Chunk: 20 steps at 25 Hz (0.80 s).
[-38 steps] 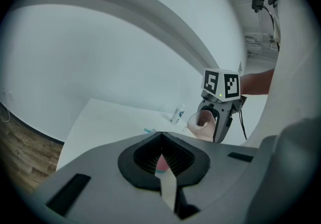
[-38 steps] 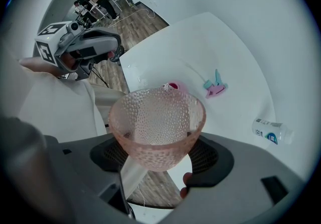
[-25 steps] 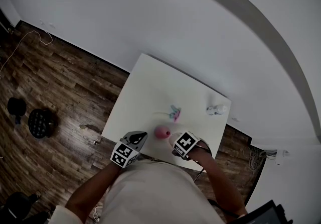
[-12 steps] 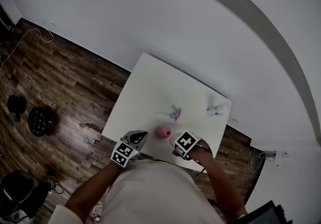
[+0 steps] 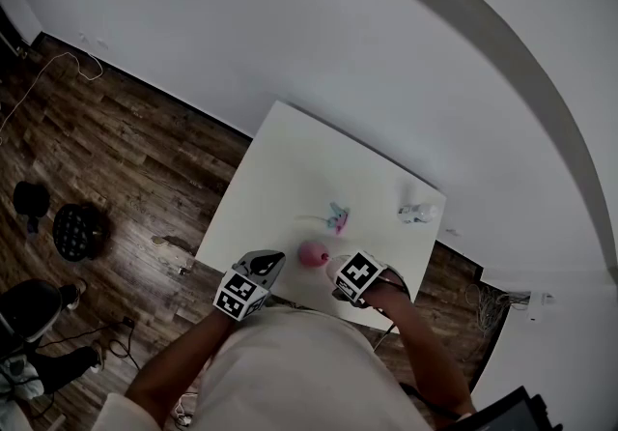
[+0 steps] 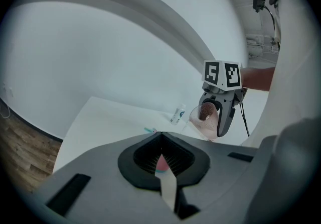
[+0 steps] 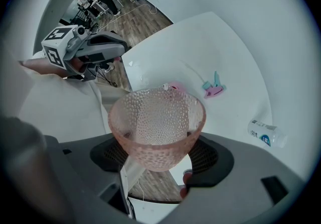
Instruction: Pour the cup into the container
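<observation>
Cup (image 7: 156,127), pink dimpled glass, is sitting clamped between the right tongs (image 6: 216,117), which are gripping its sides. It is hanging over the bench (image 5: 290,168) near the front edge, just beside the pink container (image 5: 311,253), with its mouth tilting toward the left tongs (image 5: 266,267). Left tongs are hovering at the bench edge with tips meeting, gripping nothing. Bottle (image 5: 418,213) is lying on its side at the far right, and a teal-pink clip (image 5: 336,217) is lying mid-bench.

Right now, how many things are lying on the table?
3: a pink container by the near edge, a teal-and-pink piece behind it, a small bottle far right. The glass cup sits in the right gripper.
</observation>
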Available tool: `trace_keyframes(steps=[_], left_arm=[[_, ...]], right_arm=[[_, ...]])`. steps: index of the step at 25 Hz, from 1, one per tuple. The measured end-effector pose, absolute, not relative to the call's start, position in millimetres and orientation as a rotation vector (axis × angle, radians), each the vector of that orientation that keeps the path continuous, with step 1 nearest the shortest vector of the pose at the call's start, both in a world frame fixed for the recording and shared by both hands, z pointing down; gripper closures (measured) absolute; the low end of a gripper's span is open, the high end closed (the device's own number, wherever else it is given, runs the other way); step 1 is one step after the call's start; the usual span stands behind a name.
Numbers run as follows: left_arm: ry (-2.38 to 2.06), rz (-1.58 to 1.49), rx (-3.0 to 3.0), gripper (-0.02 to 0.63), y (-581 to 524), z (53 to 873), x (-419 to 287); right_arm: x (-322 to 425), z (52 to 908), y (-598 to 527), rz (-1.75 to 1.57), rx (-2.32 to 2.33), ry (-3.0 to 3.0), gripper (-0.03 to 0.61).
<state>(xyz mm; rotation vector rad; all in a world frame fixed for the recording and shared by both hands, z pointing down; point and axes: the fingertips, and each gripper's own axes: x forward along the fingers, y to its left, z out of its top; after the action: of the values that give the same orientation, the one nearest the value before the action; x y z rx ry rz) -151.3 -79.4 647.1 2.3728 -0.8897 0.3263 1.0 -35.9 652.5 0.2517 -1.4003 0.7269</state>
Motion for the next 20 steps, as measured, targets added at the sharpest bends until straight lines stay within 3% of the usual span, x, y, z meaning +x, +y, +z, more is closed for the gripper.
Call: trace_keyframes(steps=[20], left_arm=[[-0.882, 0.323, 2.374, 0.603, -83.6, 649.2, -151.9]], right_arm=[[0.6, 648.5, -33.2, 0.724, 0.232, -1.374, 0.221]])
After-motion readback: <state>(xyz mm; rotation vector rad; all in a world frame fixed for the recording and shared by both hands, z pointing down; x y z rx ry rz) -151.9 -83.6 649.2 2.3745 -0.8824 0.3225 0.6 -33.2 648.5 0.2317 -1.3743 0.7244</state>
